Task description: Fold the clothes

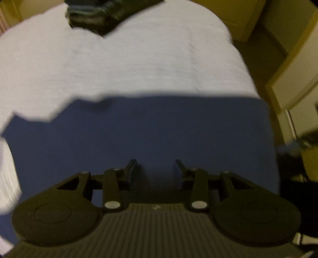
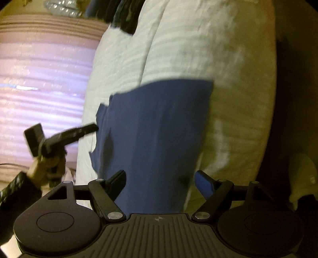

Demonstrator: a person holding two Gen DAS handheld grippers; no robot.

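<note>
A blue garment point(image 1: 139, 135) lies flat on the near part of a white bed point(image 1: 139, 59). The left gripper point(image 1: 156, 168) hovers over it, jaws partly spread and empty. The right gripper point(image 2: 161, 182) is above its near edge, jaws spread wide, gripping nothing. A stack of dark folded clothes point(image 1: 99, 13) sits at the far end; nothing blocks the garment.

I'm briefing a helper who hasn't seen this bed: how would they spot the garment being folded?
Find the white ribbed bedspread. The flat blue cloth lies on its near part. It is one smooth rectangle, unlike the dark stack of folded clothes at the far edge.
</note>
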